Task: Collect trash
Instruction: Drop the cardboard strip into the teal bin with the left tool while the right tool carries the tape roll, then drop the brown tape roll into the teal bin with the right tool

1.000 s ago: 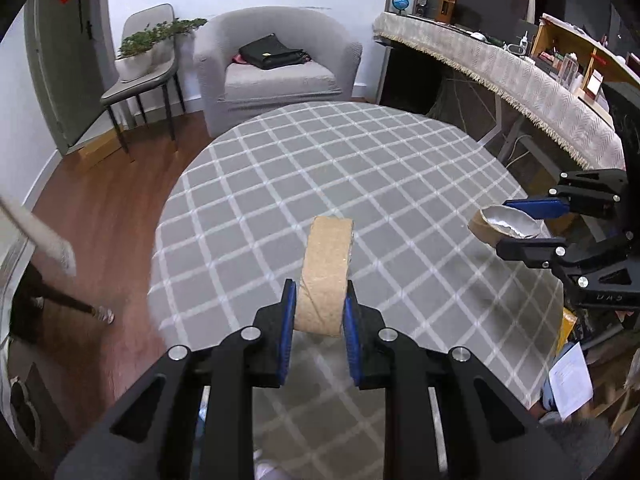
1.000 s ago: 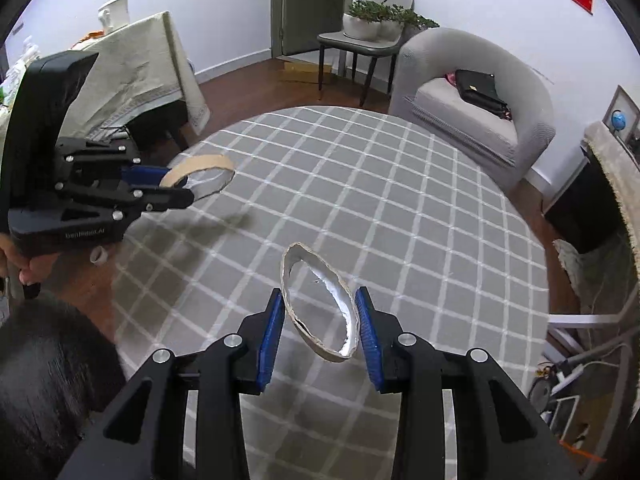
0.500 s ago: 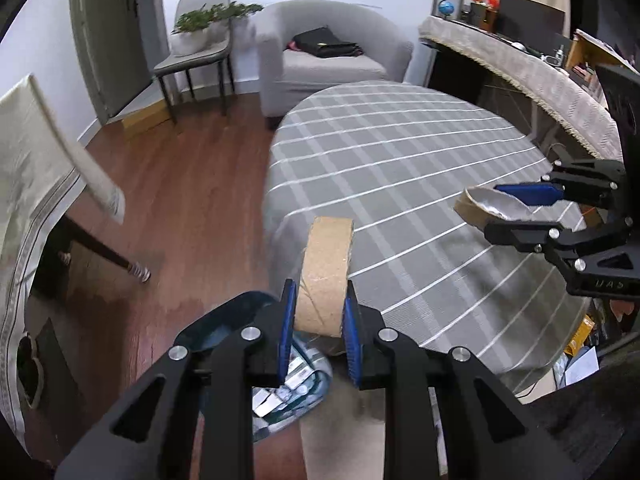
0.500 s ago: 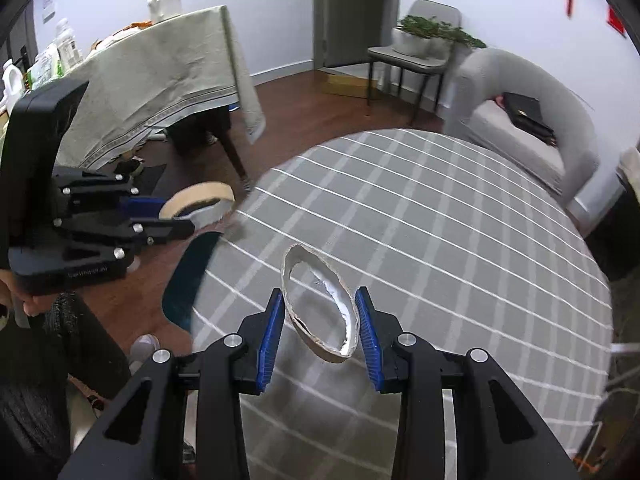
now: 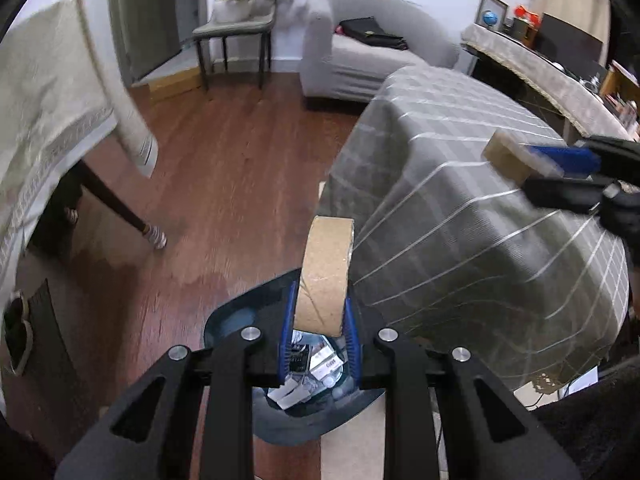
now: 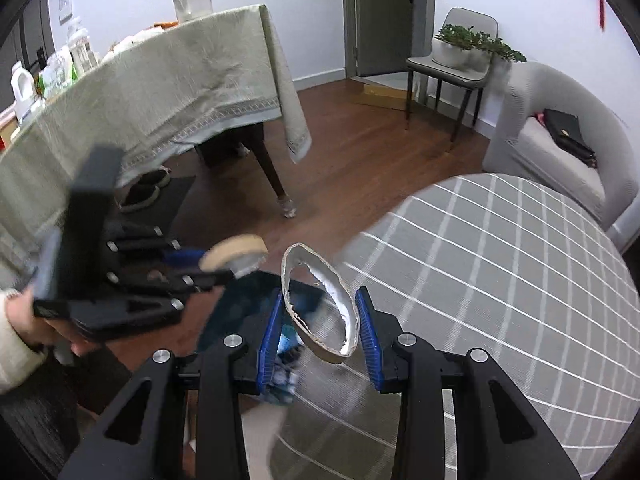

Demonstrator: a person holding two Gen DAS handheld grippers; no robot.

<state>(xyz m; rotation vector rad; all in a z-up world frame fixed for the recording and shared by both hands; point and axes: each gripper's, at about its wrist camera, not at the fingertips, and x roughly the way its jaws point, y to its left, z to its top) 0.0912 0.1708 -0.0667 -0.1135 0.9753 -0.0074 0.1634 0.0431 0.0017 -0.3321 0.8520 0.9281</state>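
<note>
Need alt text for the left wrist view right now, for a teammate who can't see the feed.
The left gripper holds a cardboard tape roll above an open blue trash bin with litter inside, beside a table with a grey checked cloth. The right gripper holds another ring at right.

Black tongs (image 5: 319,334), blue pads (image 5: 289,330), cream sleeve (image 6: 12,354)

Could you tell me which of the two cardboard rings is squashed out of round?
The ring in the right gripper: that squashed ring is an oval with torn edges, while the left gripper's ring is round.
</note>
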